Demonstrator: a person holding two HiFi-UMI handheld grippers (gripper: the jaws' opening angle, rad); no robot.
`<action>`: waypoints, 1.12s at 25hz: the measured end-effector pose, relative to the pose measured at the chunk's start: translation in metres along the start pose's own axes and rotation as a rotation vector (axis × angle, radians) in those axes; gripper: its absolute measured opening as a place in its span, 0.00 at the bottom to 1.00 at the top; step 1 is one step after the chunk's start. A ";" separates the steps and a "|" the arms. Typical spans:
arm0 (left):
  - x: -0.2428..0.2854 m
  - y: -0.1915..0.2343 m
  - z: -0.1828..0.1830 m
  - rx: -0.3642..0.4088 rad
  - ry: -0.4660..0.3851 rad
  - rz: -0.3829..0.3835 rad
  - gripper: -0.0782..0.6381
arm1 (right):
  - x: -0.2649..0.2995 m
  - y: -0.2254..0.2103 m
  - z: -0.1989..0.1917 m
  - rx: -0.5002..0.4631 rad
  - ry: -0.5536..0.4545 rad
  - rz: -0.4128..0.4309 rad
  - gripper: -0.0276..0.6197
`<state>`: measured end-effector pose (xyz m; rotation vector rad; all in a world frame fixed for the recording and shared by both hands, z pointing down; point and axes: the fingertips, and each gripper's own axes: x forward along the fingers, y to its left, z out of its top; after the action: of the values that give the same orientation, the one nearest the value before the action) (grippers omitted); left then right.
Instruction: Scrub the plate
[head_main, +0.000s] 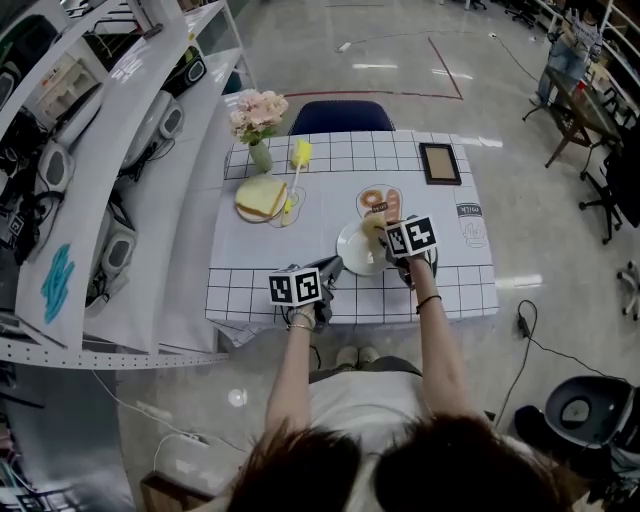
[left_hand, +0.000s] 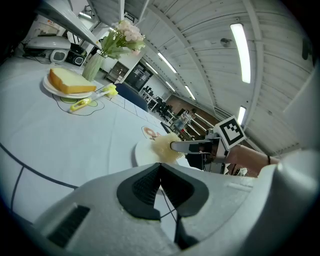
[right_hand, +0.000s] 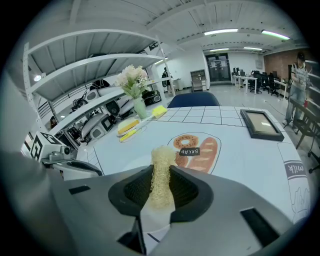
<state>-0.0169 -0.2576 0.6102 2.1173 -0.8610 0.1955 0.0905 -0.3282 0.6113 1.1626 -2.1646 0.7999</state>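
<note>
— Gridded white cloth covers the table (head_main: 330, 190); where is there room round it?

— Shelving (head_main: 130, 150) runs close along the left side. A blue chair (head_main: 341, 116) is tucked at the far edge. To the right and beyond lies open floor (head_main: 520, 230).

— And the plate (head_main: 352, 252)?

— It sits near the table's front edge, right of the middle, with bare cloth on its left and right.

— What is the right gripper (head_main: 383, 232) doing?

— Its jaws pinch a pale yellow scrubber (right_hand: 162, 160), which sticks up between the pads. The scrubber hangs over the plate's far part. Whether it presses on the surface I cannot tell.

— The left gripper (left_hand: 160, 169)?

— Its jaws are pressed together with nothing between them. It hovers just beside the plate's left rim, close to the front edge.

— What holds what?

— The plate carries only the scrubber. A small plate (head_main: 243, 211) at the far left holds a bread slice (head_main: 260, 195). Behind it a vase (head_main: 260, 157) holds pink flowers (head_main: 258, 112). A yellow brush (head_main: 298, 160) lies just right of the small plate, and a picture frame (head_main: 440, 163) lies flat near the far right corner, well apart from both grippers.
</note>
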 end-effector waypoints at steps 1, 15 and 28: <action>0.000 0.002 -0.001 0.001 0.003 0.004 0.12 | -0.001 0.000 -0.001 0.001 0.001 -0.001 0.16; 0.000 -0.006 -0.001 0.001 0.004 -0.019 0.12 | -0.012 0.000 -0.012 -0.015 0.037 0.016 0.16; 0.000 -0.011 -0.005 0.010 0.013 -0.033 0.12 | -0.023 0.004 -0.025 -0.014 0.069 0.044 0.16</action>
<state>-0.0087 -0.2495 0.6060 2.1357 -0.8179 0.1968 0.1025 -0.2958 0.6112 1.0682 -2.1419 0.8308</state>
